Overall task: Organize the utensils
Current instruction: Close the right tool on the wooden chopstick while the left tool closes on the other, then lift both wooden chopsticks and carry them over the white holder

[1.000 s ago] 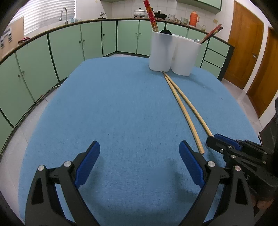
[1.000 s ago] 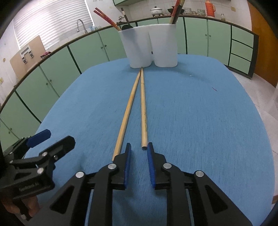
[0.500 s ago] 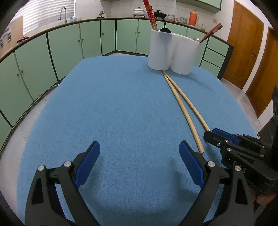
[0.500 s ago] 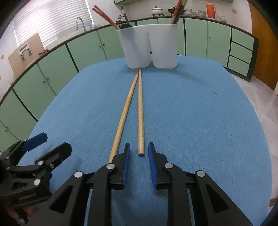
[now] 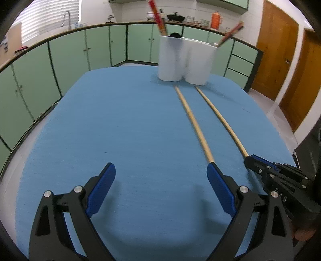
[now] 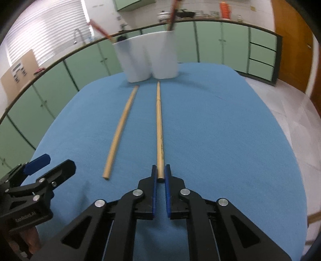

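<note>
Two long wooden chopsticks lie on the blue tablecloth [image 5: 100,120], pointing at a white twin-cup holder [image 5: 186,60] [image 6: 148,58] at the far end. My right gripper [image 6: 160,170] [image 5: 248,158] is closing its jaws on the near end of the right chopstick [image 6: 159,120] [image 5: 222,120], and the blue pads press on it. The left chopstick [image 6: 120,128] [image 5: 194,124] lies free beside it; its near end stops just ahead of the right finger of my left gripper [image 5: 160,168] [image 6: 58,163], which is wide open and holds nothing.
Red chopsticks [image 5: 158,18] and a dark utensil stand in the holder. Green cabinets [image 5: 80,56] ring the table, with wooden doors [image 5: 280,50] at the right. The cloth's edge drops to tiled floor [image 6: 291,112] on the right.
My right gripper moved forward and shut on the near end of the right chopstick. That chopstick's far tip swung away from the other one. The left gripper stayed put.
</note>
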The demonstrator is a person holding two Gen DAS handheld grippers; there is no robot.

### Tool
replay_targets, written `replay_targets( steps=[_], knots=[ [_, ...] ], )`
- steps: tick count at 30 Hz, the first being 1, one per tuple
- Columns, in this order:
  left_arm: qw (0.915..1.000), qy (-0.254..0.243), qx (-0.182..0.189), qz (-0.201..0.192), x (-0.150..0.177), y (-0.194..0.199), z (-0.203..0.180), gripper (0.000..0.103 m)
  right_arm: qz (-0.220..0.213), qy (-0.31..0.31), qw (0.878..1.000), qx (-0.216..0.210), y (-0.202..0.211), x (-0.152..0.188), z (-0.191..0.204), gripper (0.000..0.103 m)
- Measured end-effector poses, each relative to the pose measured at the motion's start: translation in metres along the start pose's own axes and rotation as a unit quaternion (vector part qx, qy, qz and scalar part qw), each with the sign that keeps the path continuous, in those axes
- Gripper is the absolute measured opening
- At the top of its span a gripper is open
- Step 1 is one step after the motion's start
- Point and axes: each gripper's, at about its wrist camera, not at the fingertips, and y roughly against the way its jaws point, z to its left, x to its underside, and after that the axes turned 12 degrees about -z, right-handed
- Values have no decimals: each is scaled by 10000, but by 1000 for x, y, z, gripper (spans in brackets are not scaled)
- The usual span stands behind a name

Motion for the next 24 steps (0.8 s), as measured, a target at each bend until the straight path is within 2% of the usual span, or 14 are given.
replay_targets(
  steps=[8, 18, 20, 22, 24],
  knots=[
    [9991, -274, 301, 113, 7, -1, -38, 89, -49, -331, 9994, 132, 11, -2, -25, 7],
    [9987, -289, 241, 355, 9, -24, -55, 55, -120, -550, 9984, 54, 17, -2, -38, 7],
    [9987, -337, 170, 332, 9, -27, -59, 53, -127, -576, 9983, 30, 17, -2, -39, 7],
    [9987, -364, 138, 328, 8, -29, -61, 46, -129, -594, 9981, 10, 16, -2, -40, 7],
    [9986, -406, 125, 319, 7, -31, -64, 26, -130, -597, 9981, -2, 16, -2, -41, 7]
  ],
)
